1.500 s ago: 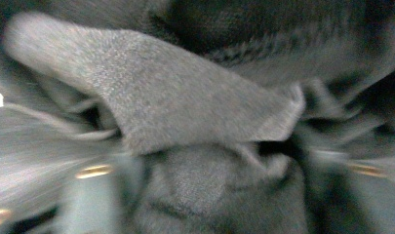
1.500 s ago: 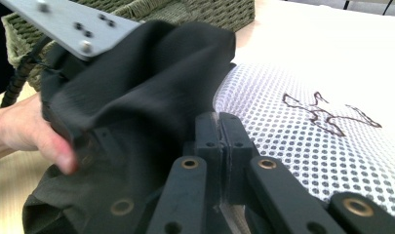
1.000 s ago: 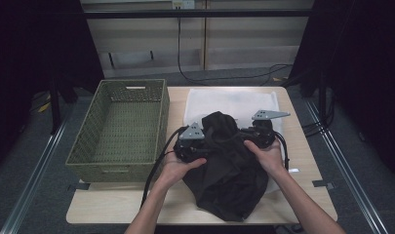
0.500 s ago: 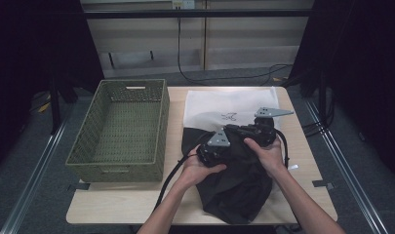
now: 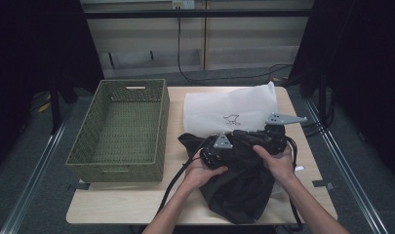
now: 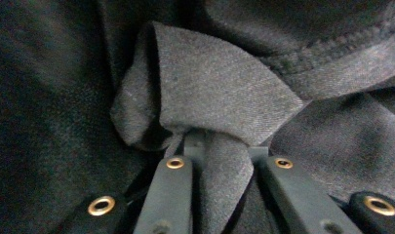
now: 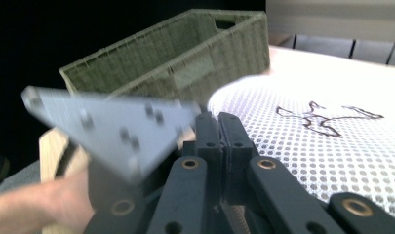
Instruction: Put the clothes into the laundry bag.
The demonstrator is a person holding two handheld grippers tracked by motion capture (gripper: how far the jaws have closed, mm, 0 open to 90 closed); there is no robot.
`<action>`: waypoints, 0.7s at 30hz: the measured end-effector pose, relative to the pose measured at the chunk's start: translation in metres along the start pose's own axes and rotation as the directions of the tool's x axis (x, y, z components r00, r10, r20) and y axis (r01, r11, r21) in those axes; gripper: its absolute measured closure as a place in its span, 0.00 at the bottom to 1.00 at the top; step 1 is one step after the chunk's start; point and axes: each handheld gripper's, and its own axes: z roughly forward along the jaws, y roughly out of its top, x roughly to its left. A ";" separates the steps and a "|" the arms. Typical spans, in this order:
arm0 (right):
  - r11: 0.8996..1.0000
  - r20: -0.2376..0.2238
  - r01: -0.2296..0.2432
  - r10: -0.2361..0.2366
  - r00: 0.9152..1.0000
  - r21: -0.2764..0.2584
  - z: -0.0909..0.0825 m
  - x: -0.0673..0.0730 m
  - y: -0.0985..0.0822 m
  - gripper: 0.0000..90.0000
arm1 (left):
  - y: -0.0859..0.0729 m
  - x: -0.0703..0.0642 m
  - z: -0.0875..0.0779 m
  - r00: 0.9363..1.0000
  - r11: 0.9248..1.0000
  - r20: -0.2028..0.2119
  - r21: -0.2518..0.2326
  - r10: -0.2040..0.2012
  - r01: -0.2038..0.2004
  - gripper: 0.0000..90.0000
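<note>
On the surface (image 5: pixel 117 204), far left: green woven basket (image 5: pixel 119 129), nothing in it that I can see. Right of it, the black garment (image 5: pixel 244 185) lies bunched at the near edge, its far end overlapping the white mesh bag (image 5: pixel 229 109) with a small dark logo.

Left hand-held gripper (image 5: pixel 219 152) sits on the garment's upper left part. In the left gripper view its jaws are nearly closed, pinching a fold of the dark fabric (image 6: pixel 219 97) between them; the fold bulges out just past the tips.

Right hand-held gripper (image 5: pixel 272 138) sits just right of it, at the garment's far edge next to the mesh bag. In the right gripper view the jaws (image 7: pixel 218 127) are pressed together; a sliver of weave shows low between the arms, but I can't tell if cloth is caught at the tips.
</note>
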 end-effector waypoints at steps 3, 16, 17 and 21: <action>0.999 0.004 0.012 -0.012 1.000 0.039 -0.004 0.004 -0.012 0.99 | 0.005 0.003 -0.006 0.997 0.999 -0.078 -0.030 -0.028 0.026 0.89; 1.000 -0.005 0.016 -0.016 1.000 -0.001 -0.009 0.022 -0.009 0.99 | 0.015 0.020 -0.019 0.952 0.977 -0.252 -0.167 -0.173 0.134 0.89; 1.000 0.002 0.012 -0.012 1.000 0.012 -0.007 0.021 -0.013 0.99 | 0.011 0.024 -0.011 0.954 0.978 -0.240 -0.139 -0.182 0.152 0.88; 0.997 0.033 -0.011 0.008 0.999 0.078 0.004 0.005 -0.036 0.99 | -0.004 0.028 0.000 0.962 0.980 -0.203 -0.116 -0.181 0.159 0.72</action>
